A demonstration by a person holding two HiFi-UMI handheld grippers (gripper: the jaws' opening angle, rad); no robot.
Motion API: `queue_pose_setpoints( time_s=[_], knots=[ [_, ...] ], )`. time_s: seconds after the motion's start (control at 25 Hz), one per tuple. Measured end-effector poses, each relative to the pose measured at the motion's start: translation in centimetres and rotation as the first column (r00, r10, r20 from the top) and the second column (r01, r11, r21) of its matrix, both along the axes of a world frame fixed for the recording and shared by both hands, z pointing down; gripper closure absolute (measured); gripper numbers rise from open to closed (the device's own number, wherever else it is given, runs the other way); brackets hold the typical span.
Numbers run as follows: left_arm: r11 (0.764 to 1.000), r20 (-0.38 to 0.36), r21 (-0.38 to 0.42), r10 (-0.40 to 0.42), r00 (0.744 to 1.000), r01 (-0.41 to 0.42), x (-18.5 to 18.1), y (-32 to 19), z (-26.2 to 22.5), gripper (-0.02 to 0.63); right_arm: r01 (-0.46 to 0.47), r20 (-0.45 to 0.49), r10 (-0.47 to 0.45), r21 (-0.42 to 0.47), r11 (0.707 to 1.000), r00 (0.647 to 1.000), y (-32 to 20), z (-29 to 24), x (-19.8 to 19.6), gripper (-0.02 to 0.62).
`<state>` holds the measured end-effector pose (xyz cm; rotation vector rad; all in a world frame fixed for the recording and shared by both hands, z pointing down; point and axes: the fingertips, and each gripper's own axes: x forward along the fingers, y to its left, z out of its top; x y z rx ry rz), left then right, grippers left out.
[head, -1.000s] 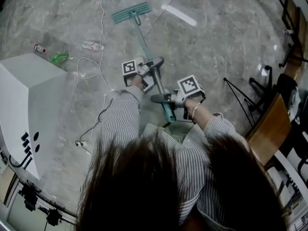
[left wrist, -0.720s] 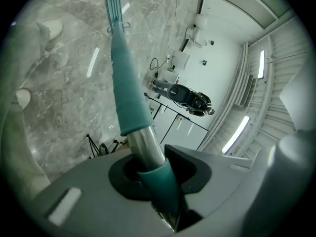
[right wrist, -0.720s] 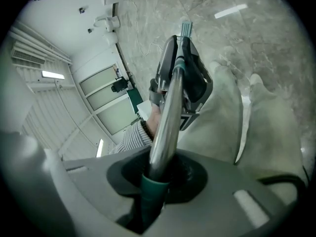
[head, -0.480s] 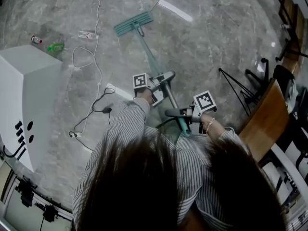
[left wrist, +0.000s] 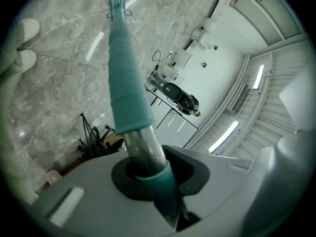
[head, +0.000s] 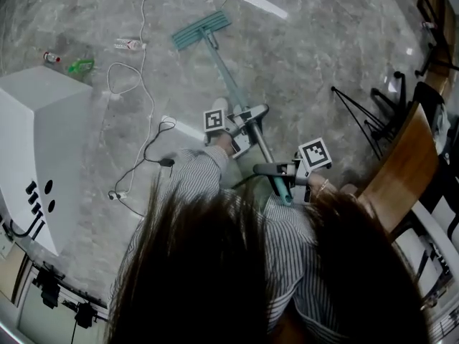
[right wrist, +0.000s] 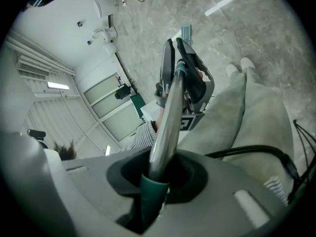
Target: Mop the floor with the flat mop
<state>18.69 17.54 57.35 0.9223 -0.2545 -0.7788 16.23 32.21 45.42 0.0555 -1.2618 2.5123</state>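
- The left gripper (head: 249,117) is closed on the mop's pole (head: 228,77). Its jaws have just been closing in, and the left gripper view shows the bare metal tube gripped in the notch between them, just below a teal sleeve (left wrist: 126,93).
- The right gripper (head: 276,170) is closed tight on the same pole, behind the left gripper and nearer the person. In the right gripper view its jaws (right wrist: 158,179) clamp the dark teal end grip (right wrist: 150,194), where the metal tube begins.
- From the right gripper the pole runs up and away through the left gripper (right wrist: 190,90).
- The mop's head (head: 201,29) is a flat teal pad at the pole's far end, well ahead of both grippers. It lies on the grey marble floor (head: 308,70).
- A white cable (head: 143,145) lies looped on the floor to the left of the left gripper.
- A large white box (head: 43,142) stands further out on that same side.
- A bottle (head: 129,45) lies ahead and to the left of the left gripper, near the mop's head.
- A wooden chair (head: 401,163) stands just to the right of the right gripper, with a black tripod (head: 358,113) ahead of it.
- The person's striped sleeves (head: 193,181) reach towards both grippers.
- Pale trousers (right wrist: 247,117) and white shoes (right wrist: 242,65) show to the right of the pole in the right gripper view.
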Motion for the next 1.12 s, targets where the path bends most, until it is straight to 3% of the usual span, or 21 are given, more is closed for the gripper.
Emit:
queue_pose_setpoints(
  time_s=[0.2, 0.48, 1.12],
  knots=[
    [1.0, 0.001, 0.003, 0.016, 1.0, -0.016, -0.6, 0.9, 0.1, 0.554, 0.012, 0.0, -0.012, 0.022, 1.0, 1.0, 1.0, 0.2, -0.9, 0.52],
    [0.999, -0.005, -0.006, -0.044, 0.999, 0.044, -1.3, 0.5, 0.1, 0.555, -0.013, 0.015, 0.012, 0.044, 0.999, 1.0, 0.5, 0.0, -1.5, 0.512],
    [1.0, 0.013, 0.007, 0.001, 1.0, -0.001, -2.6, -3.0, 0.6, 0.557, -0.041, 0.047, 0.038, 0.051, 0.998, 0.998, -3.0, 0.4, -3.1, 0.505]
  ],
)
